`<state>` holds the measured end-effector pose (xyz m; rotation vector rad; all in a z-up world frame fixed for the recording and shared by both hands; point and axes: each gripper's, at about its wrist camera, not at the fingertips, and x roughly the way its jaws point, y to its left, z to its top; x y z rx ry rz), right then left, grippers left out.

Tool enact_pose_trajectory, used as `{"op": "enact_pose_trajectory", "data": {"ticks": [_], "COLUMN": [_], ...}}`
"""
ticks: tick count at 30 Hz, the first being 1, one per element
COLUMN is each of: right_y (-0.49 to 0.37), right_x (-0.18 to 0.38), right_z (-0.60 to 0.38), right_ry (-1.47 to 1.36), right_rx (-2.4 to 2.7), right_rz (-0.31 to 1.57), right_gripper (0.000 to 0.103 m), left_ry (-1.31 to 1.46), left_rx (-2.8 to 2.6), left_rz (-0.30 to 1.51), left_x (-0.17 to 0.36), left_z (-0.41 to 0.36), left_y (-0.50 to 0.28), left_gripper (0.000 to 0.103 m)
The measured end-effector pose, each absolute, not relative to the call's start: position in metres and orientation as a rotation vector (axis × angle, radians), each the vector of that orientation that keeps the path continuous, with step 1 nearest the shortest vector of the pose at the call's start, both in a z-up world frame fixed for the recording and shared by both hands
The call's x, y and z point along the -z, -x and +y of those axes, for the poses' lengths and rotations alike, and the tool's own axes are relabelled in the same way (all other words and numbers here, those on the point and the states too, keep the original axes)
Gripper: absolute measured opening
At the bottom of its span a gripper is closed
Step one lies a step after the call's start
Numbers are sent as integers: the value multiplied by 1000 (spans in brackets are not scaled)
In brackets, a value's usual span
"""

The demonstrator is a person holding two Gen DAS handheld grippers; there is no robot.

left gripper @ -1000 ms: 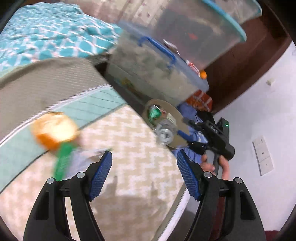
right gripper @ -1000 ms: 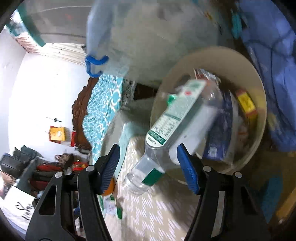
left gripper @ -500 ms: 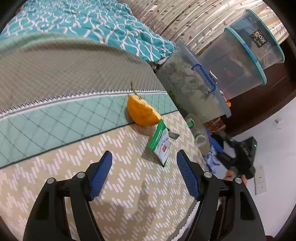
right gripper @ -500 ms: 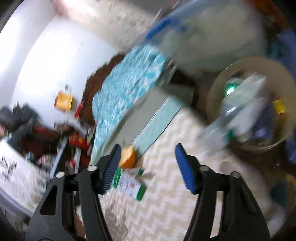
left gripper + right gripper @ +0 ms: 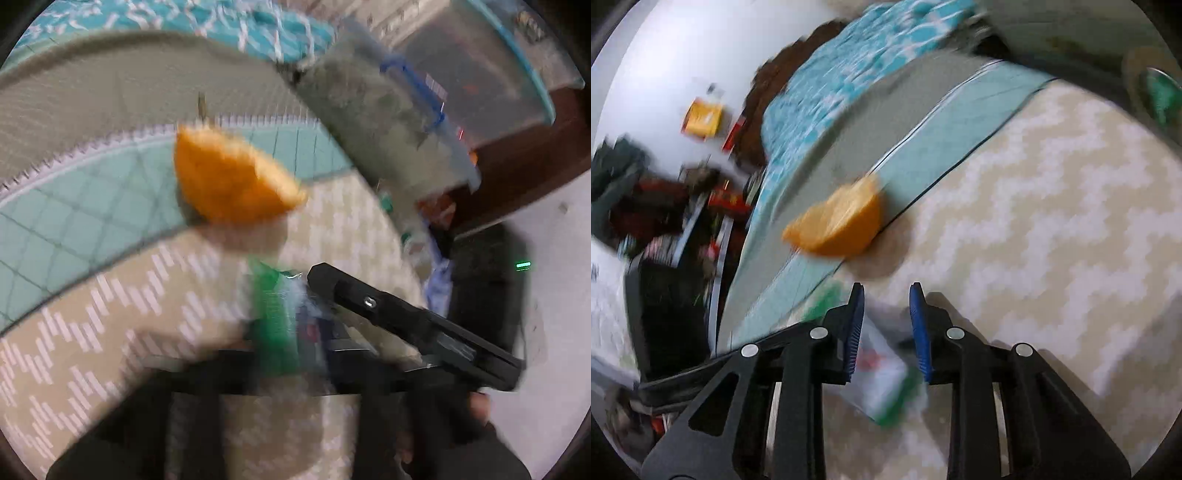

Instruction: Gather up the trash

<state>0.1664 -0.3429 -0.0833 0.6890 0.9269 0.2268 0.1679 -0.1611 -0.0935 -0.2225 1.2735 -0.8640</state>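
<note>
Nearest to us, in the left wrist view, our left tongs (image 5: 291,354) are a dark blur low in the frame, closed on the green and white wrapper (image 5: 275,325) that lies on the bed's beige zigzag cover (image 5: 110,332). From the blur we cannot tell how firmly the wrapper is pinched. The black arm of our right tool crosses just to the right of it, and part of a hand (image 5: 480,406) shows at the lower right.

In the right wrist view, our right tongs (image 5: 886,325) stand narrow and are closing, with blue pads (image 5: 919,332) either side of a small gap. The same wrapper (image 5: 882,384) lies below and between the pads; we cannot tell whether they touch it.

Just beyond the wrapper sits a wedge of orange peel (image 5: 232,181), on the seam where the zigzag cover meets a teal quilted band (image 5: 74,221). In the right view the peel (image 5: 842,225) lies ahead and left of the tongs.

Farther back are a grey strip of bedding and a teal patterned blanket (image 5: 221,18). At the right of the bed stand clear storage boxes (image 5: 388,122) with blue handles. A round bin (image 5: 1145,81) holding something green shows at the far upper right of the right view.
</note>
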Motion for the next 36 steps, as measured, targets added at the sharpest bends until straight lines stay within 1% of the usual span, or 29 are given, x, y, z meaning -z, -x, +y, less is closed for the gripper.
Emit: {"op": "enact_pose_trajectory", "data": {"ticks": [1, 2, 4, 5, 6, 7, 8, 10, 13, 16, 17, 18, 20, 22, 27, 31, 33, 34, 36], "right_y": [-165, -164, -165, -167, -170, -174, -178, -198, -227, -245, -245, -243, -227, -210, -129, -60, -40, -31, -24], "right_x": [79, 75, 73, 73, 73, 73, 72, 74, 86, 100, 106, 109, 112, 114, 110, 94, 89, 88, 86], "right_z": [-341, -345, -357, -362, -368, -372, -373, -366, -358, -348, -341, -335, -321, -316, -316, -322, -321, -320, -322], "right_ry": [-662, -664, -721, -745, -771, -789, -796, -820, -902, -960, -986, -991, -975, -993, -965, -861, -816, -797, -777], "right_rx": [-223, -206, -184, -175, -155, -136, -140, -177, -205, -225, -254, -269, -300, -331, -333, -232, -196, -180, -161], "right_rz": [917, 902, 872, 862, 848, 835, 833, 849, 898, 950, 971, 987, 1001, 998, 964, 906, 894, 889, 877], "right_gripper": [28, 30, 31, 38, 56, 63, 66, 66, 59, 40, 29, 23, 19, 19, 15, 15, 16, 19, 20], "left_ry": [249, 257, 275, 293, 310, 331, 360, 402, 465, 494, 499, 502, 503, 492, 462, 429, 401, 383, 365], "left_rx": [864, 870, 870, 865, 857, 844, 815, 767, 709, 684, 683, 688, 710, 734, 791, 846, 867, 876, 878], "left_rz": [1277, 1267, 1233, 1224, 1220, 1216, 1208, 1201, 1193, 1184, 1181, 1178, 1166, 1159, 1163, 1188, 1194, 1195, 1200], "left_x": [96, 95, 89, 89, 89, 88, 89, 91, 92, 92, 91, 89, 84, 79, 77, 81, 83, 83, 85], "left_z": [-153, -143, -118, -101, -89, -73, -48, -15, 23, 43, 46, 50, 49, 42, 18, -3, -12, -17, -24], "left_y": [-165, -163, -157, -155, -154, -153, -150, -147, -139, -129, -126, -124, -119, -117, -108, -96, -89, -86, -82], "left_gripper": [3, 3, 3, 3, 3, 3, 3, 3, 3, 3, 3, 3, 3, 3, 3, 3, 4, 4, 4]}}
